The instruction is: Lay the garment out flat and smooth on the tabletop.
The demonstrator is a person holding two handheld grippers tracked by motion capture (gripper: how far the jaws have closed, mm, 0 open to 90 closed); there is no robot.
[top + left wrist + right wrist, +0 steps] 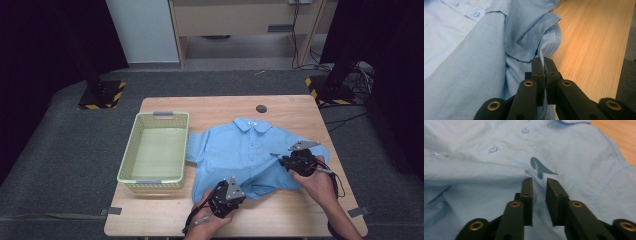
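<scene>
Left gripper (544,65): jaws closed, pinching a thin fold of the blue shirt (466,75) between the pads. Cloth runs down through the pinch line. In the left gripper view the shirt fills the left and centre of the frame, with a bunched hem just above the jaw tips and a button near the upper left. Bare wood of the table (596,50) takes the right side.

Right gripper (539,182): jaws slightly apart, a narrow gap between them, tips down on the shirt (486,170). Cannot tell whether any cloth sits in the gap. A small dark blue logo (540,167) lies just above the tips. Two buttons run across the upper left of that frame; a strip of table (619,135) shows at upper right.

High view: left gripper (239,200) sits at lower centre on the shirt's near hem, held by the person's left hand (212,222). Right gripper (286,161) is at centre right on the shirt's right half, near the sleeve, held by the right hand (317,182). Shirt (240,150) lies front side up at the middle of the table (280,220), collar toward the top of the frame, lower part rumpled. A pale green basket (129,150) stands just left of the shirt; the shirt's left sleeve reaches up to its right wall. A small dark round disc (261,108) sits on the table above the collar.
</scene>
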